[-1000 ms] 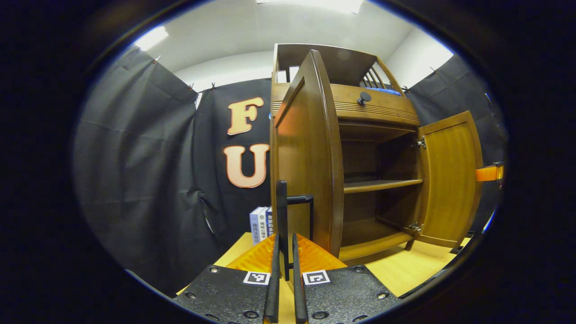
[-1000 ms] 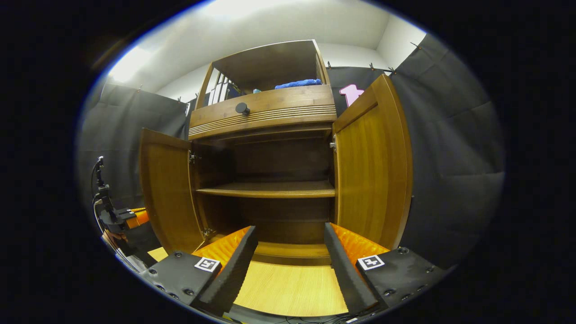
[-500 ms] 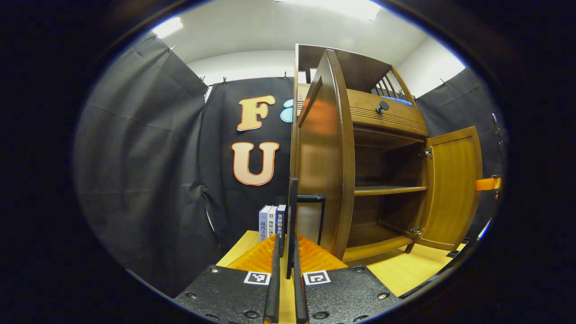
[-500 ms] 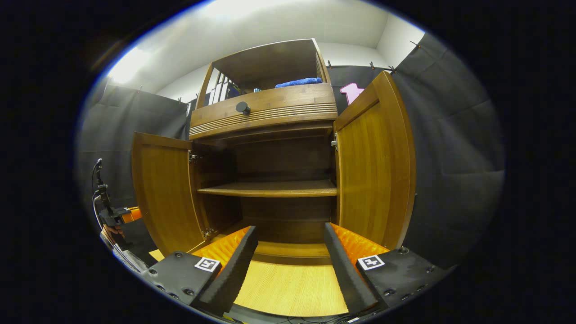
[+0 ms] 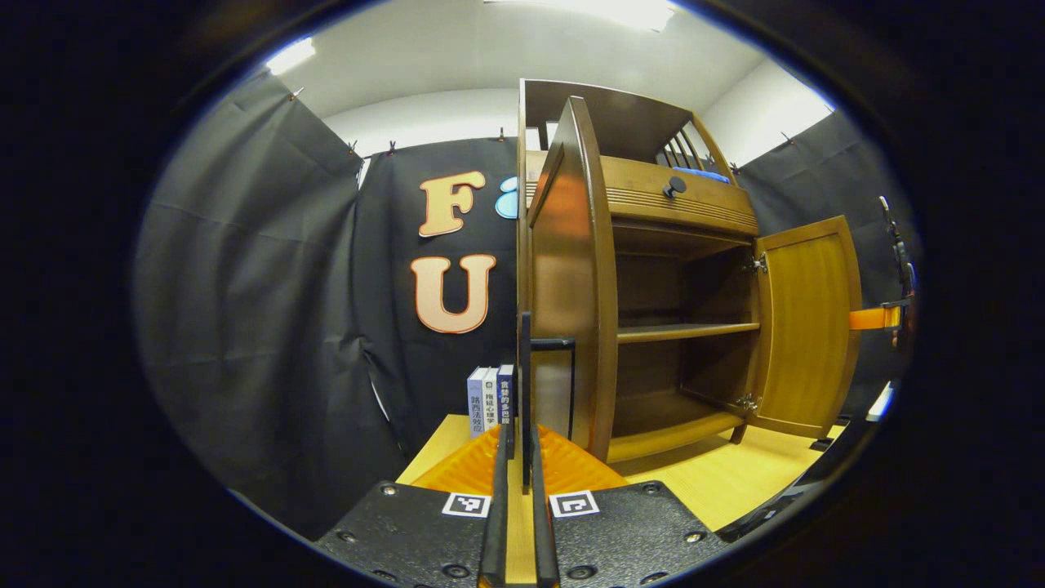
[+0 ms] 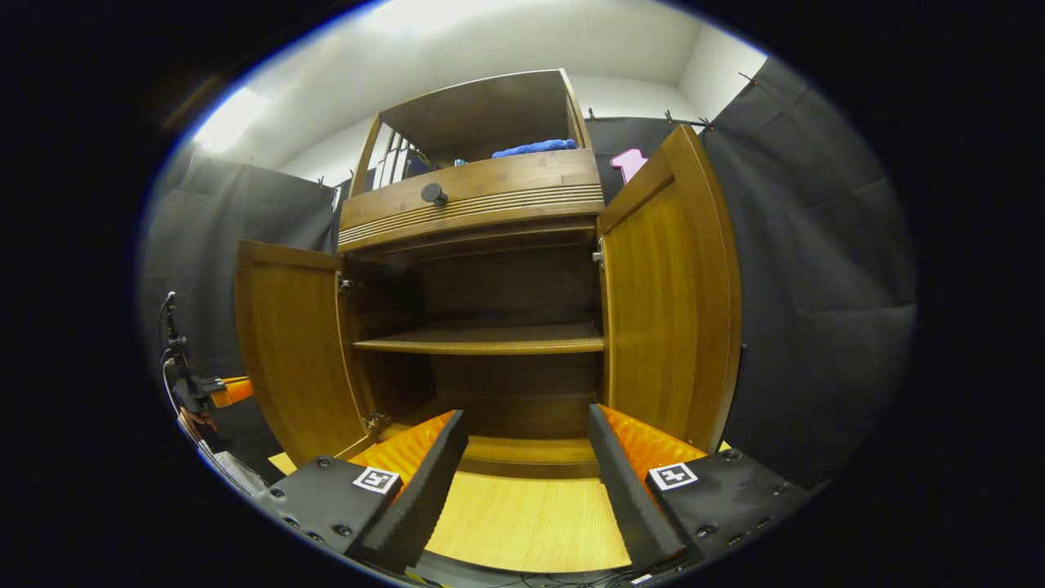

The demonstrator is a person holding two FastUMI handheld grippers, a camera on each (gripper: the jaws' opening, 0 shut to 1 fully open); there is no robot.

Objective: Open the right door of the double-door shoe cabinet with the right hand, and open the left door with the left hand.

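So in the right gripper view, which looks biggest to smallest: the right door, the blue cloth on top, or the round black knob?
1. Right door, by far the largest, though it is also nearest the camera.
2. Blue cloth, a small strip on the cabinet top.
3. Round black knob, the smallest.

blue cloth [image 6: 535, 148] (top shelf) part hidden
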